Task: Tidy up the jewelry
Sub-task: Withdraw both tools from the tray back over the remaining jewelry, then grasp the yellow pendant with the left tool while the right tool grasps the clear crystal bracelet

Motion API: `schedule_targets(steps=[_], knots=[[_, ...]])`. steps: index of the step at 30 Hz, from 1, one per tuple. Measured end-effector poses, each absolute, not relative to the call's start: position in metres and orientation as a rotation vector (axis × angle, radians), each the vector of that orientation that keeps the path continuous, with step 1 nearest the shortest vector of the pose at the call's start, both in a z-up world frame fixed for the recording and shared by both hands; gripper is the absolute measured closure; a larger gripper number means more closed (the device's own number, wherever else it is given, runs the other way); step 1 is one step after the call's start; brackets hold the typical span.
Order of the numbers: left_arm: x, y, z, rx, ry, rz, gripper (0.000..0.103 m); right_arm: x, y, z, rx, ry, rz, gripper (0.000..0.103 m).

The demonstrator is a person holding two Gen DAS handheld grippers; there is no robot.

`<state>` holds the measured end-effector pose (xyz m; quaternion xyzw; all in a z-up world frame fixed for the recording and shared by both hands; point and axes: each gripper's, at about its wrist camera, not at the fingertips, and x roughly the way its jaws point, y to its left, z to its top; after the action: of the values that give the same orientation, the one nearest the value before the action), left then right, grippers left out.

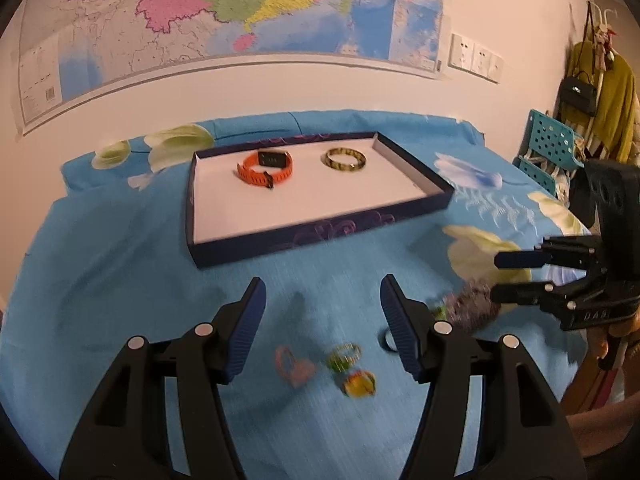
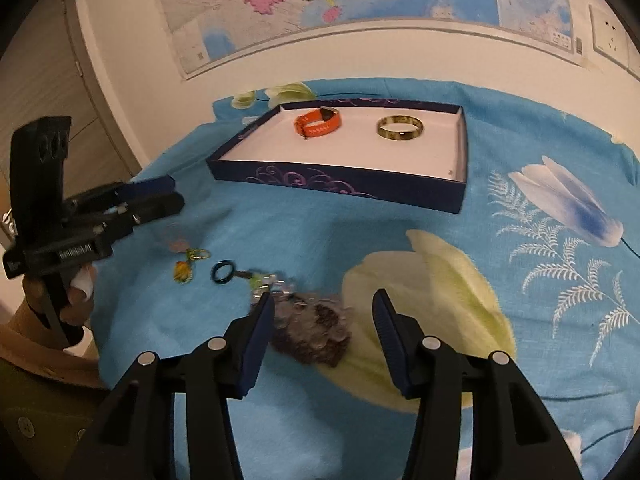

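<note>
Fingers of ribbed dark-blue rubber on black plastic frames are seen nearest, and both tools are spread wide with nothing held: the left gripper (image 1: 322, 320) is poised over a cluster of small pieces, the right gripper (image 2: 322, 338) over a dull purple-brown beaded bundle (image 2: 312, 332). Still loose on the blue floral cloth (image 2: 440, 220) are a thin pink wire piece (image 1: 294, 364), a green-and-gold ring (image 1: 343, 355), a glossy yellow ring (image 1: 360, 384), and a smooth dark ring (image 2: 222, 272) just beside the bundle. Farther off, the shallow navy tray (image 2: 340, 184) with its white floor is partly filled: a perforated orange rubber watch band (image 2: 318, 123) and a polished mottled bangle (image 2: 400, 128) lie apart inside. The task is judged under half done, with the loose pieces still to be moved.
</note>
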<state>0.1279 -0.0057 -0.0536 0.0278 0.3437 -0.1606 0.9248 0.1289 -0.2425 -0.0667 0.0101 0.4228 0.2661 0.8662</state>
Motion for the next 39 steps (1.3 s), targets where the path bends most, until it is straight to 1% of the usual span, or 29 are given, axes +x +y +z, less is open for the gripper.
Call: schedule_targets(steps=[4,6,10,11,12,13,18,24,25,26,27,32,34,35,36,37,38,39], knots=[[0.117,-0.008,-0.06,0.066,0.718,-0.335,0.044,0.123,-0.223,-0.066,-0.038,0.871,0.594,0.061],[0.112,-0.01,-0.062,0.069,0.722,-0.339,0.044,0.123,-0.216,-0.07,-0.056,0.883,0.601,0.067],[0.106,-0.009,-0.064,0.074,0.723,-0.338,0.044,0.129,-0.212,-0.078,-0.08,0.911,0.568,0.068],[0.105,-0.009,-0.064,0.072,0.724,-0.338,0.044,0.13,-0.213,-0.079,-0.068,0.914,0.571,0.071],[0.104,-0.008,-0.064,0.07,0.724,-0.338,0.044,0.13,-0.215,-0.08,-0.057,0.916,0.573,0.081],[0.103,-0.007,-0.064,0.068,0.723,-0.338,0.044,0.131,-0.216,-0.081,-0.058,0.917,0.563,0.082],[0.103,-0.007,-0.065,0.071,0.725,-0.342,0.044,0.127,-0.219,-0.078,-0.05,0.904,0.559,0.083],[0.099,-0.008,-0.066,0.081,0.728,-0.354,0.044,0.132,-0.236,-0.058,0.065,0.851,0.567,0.084],[0.099,-0.008,-0.066,0.082,0.729,-0.357,0.044,0.133,-0.239,-0.054,0.092,0.841,0.571,0.088],[0.098,-0.009,-0.067,0.085,0.73,-0.362,0.044,0.135,-0.24,-0.05,0.103,0.834,0.568,0.1],[0.096,-0.009,-0.067,0.091,0.731,-0.367,0.044,0.136,-0.242,-0.047,0.113,0.827,0.567,0.103],[0.093,-0.012,-0.07,0.098,0.74,-0.377,0.044,0.138,-0.244,-0.037,0.121,0.797,0.564,0.103],[0.092,-0.012,-0.07,0.098,0.741,-0.378,0.044,0.139,-0.243,-0.039,0.114,0.818,0.572,0.101],[0.091,-0.012,-0.071,0.097,0.74,-0.38,0.044,0.139,-0.242,-0.041,0.107,0.824,0.574,0.097],[0.091,-0.012,-0.071,0.095,0.741,-0.382,0.044,0.138,-0.239,-0.044,0.088,0.831,0.577,0.081],[0.091,-0.011,-0.071,0.092,0.743,-0.383,0.044,0.137,-0.235,-0.048,0.06,0.842,0.574,0.07],[0.092,-0.012,-0.072,0.091,0.746,-0.385,0.044,0.136,-0.231,-0.052,0.034,0.844,0.568,0.057],[0.092,-0.011,-0.072,0.091,0.748,-0.385,0.044,0.136,-0.228,-0.054,0.023,0.85,0.571,0.055]])
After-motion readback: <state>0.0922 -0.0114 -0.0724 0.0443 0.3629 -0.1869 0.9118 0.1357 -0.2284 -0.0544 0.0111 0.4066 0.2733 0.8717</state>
